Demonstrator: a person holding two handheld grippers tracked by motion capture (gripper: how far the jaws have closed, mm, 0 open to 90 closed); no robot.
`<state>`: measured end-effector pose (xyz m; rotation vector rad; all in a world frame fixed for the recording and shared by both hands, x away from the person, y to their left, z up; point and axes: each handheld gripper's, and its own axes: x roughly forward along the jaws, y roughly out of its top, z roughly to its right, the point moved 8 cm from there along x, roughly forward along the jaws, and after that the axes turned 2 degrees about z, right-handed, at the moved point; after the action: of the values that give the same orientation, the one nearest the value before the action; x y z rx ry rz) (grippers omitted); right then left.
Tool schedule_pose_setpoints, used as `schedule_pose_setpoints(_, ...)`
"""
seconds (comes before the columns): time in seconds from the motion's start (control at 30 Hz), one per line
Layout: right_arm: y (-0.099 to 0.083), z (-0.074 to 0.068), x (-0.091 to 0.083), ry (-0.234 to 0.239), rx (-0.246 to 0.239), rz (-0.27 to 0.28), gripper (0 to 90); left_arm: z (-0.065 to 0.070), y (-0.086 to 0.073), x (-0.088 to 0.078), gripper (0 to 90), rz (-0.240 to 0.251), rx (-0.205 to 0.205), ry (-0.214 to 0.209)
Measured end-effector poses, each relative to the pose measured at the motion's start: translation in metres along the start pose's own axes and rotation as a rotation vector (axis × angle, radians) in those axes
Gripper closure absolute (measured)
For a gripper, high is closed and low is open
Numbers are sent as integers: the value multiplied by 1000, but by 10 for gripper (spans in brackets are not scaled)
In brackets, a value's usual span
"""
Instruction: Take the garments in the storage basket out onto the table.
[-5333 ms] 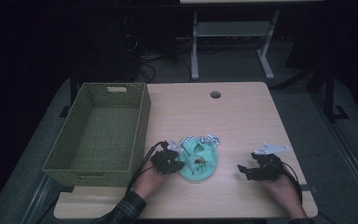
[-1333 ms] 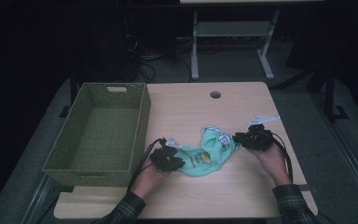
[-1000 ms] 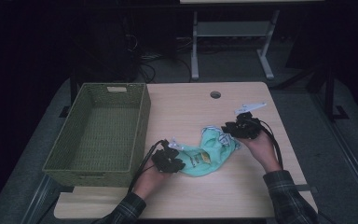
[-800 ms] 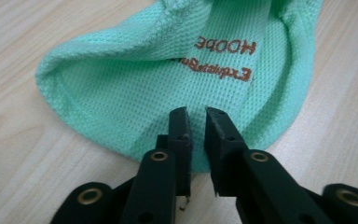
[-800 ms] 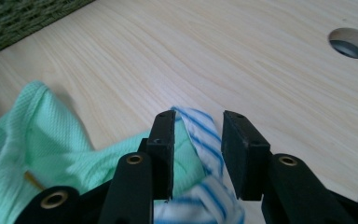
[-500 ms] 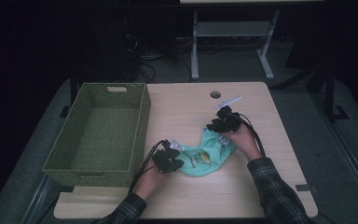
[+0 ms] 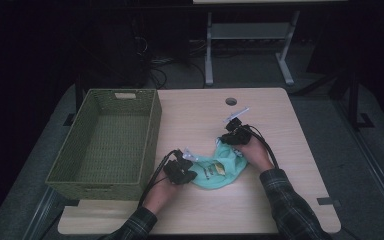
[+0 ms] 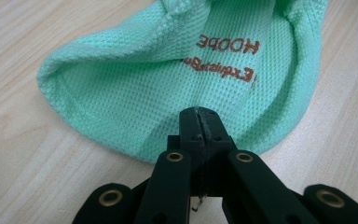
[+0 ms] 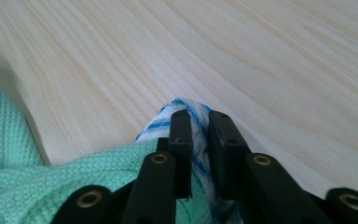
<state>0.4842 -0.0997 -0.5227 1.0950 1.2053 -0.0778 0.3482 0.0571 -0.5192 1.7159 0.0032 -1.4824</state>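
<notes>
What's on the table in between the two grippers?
In the high view, a mint green cloth with printed lettering stretches from the left gripper to the right gripper; each is shut on an end.

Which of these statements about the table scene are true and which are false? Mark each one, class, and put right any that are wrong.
1. The basket has nothing in it. True.
2. The green cloth lies inside the basket. False: it lies on the table, to the right of the basket.
3. The left tool is shut on the edge of the green cloth. True.
4. The right tool holds nothing. False: its jaws grip white fabric with blue stripes at the cloth's far end.
5. The cloth carries printed letters. True: brown lettering shows in the left gripper view.
6. The basket stands on the person's right. False: it stands on the left.
</notes>
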Motion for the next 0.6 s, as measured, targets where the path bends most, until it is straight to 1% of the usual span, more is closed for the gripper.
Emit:
schedule_pose_setpoints(0.07,1,-1,0,-10,-14,2,827,0,0,0,891,0,0,1)
schedule_pose_setpoints(0.1,1,-1,-1,-12,-14,5,833,0,0,0,891,1,-3,0)
schedule_pose_setpoints(0.17,4,2,-5,-21,-16,27,835,0,0,0,891,1,-1,-1)
schedule_pose_setpoints(0.27,7,6,-11,-31,7,42,835,0,0,0,891,2,-3,-3)
schedule_pose_setpoints(0.43,11,21,-21,-77,21,77,835,0,0,0,891,0,0,0)
schedule_pose_setpoints(0.6,11,42,-29,-129,73,99,835,0,-1,-1,891,-4,4,-3)
